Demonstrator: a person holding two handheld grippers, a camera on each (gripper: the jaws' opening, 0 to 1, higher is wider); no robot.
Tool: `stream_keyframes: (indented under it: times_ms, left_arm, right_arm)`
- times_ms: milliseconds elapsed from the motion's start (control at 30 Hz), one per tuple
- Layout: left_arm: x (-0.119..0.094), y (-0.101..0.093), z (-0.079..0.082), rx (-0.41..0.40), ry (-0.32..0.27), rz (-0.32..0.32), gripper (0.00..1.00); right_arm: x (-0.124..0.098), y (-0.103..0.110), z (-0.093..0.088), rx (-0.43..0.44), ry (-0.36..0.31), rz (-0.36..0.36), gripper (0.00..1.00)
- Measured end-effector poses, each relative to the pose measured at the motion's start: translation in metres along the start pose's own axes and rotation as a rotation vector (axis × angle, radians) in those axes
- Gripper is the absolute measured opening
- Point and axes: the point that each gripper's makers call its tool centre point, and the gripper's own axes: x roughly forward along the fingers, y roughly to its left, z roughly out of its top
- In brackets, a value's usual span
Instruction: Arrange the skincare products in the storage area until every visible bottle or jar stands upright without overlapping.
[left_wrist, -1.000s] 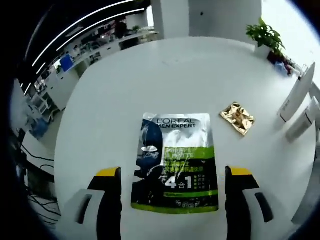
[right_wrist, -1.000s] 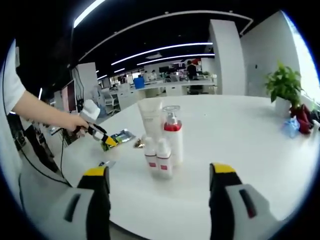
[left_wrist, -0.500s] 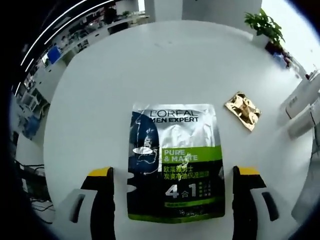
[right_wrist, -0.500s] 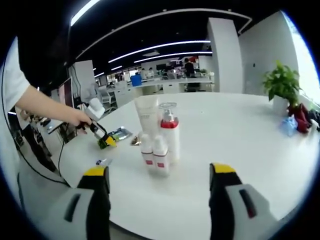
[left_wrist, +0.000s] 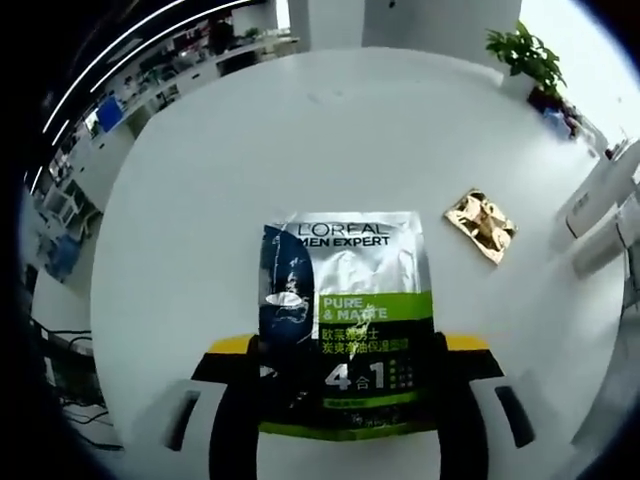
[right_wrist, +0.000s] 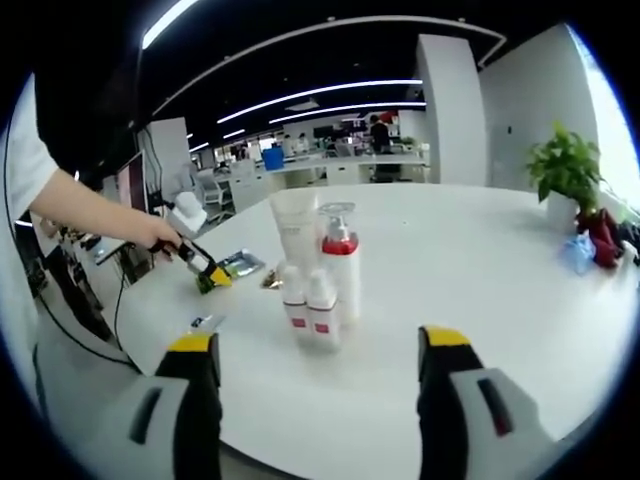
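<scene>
Two tools are at work, one in each of my hands. My left tool (left_wrist: 345, 365) sits low over the sachet (left_wrist: 345, 320), which lies flat on the white table (left_wrist: 300, 130); its jaws have come in against the sachet's lower side edges, so I judge it is pinching the packet there, probably so the flat thing can be lifted off the surface by its rim. A small gold packet (left_wrist: 479, 225) lies apart to the right, not touching it. In the right gripper view my right tool (right_wrist: 315, 375) hangs spread and empty, held back from the cluster, likely waiting for a job. That cluster stands upright mid-table: a white tube (right_wrist: 297, 232), a pump bottle (right_wrist: 341, 265) with a red collar beside it, and two small bottles (right_wrist: 308, 305) in front, close together. The left tool (right_wrist: 207, 272) shows beyond them, well apart, in my hand (right_wrist: 150, 232). Since the bottles already stand, I reckon the sachet is what remains to tidy. A potted plant (right_wrist: 570, 175) stands at the far edge.
</scene>
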Motion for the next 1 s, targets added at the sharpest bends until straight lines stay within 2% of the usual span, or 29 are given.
stream_keyframes:
  times_ms: [100, 167, 267, 300, 333, 567, 733, 867, 1000]
  left_arm:
    - [-0.003, 0.003, 0.000, -0.033, -0.008, 0.012, 0.51]
    - [-0.005, -0.001, -0.001, -0.023, -0.015, -0.011, 0.47]
    - [-0.006, -0.001, -0.001, -0.041, -0.027, -0.014, 0.20]
    - [-0.006, -0.002, -0.003, -0.080, -0.028, -0.016, 0.19]
    - [-0.006, 0.001, -0.001, -0.066, -0.038, -0.005, 0.18]
    - [-0.012, -0.001, -0.003, -0.120, -0.049, 0.010, 0.15]
    - [-0.018, -0.007, -0.006, -0.116, -0.047, 0.005, 0.15]
    - [-0.023, -0.008, -0.001, -0.159, -0.092, 0.003, 0.15]
    - [-0.036, -0.021, 0.004, -0.182, -0.141, -0.014, 0.15]
  right_arm:
    - [0.000, 0.001, 0.000, -0.004, 0.000, 0.002, 0.81]
    - [0.000, 0.001, 0.000, -0.005, 0.000, 0.003, 0.81]
    - [0.000, 0.002, 0.000, -0.007, 0.000, 0.004, 0.81]
    - [0.000, 0.002, 0.000, -0.008, 0.000, 0.004, 0.81]
    - [0.000, 0.002, 0.000, -0.008, 0.001, 0.005, 0.81]
    - [0.000, 0.003, 0.000, -0.010, 0.002, 0.009, 0.81]
    - [0.000, 0.004, 0.001, -0.011, 0.000, 0.015, 0.81]
    - [0.000, 0.004, 0.001, -0.012, -0.002, 0.019, 0.81]
    - [0.000, 0.005, 0.002, -0.014, -0.004, 0.026, 0.81]
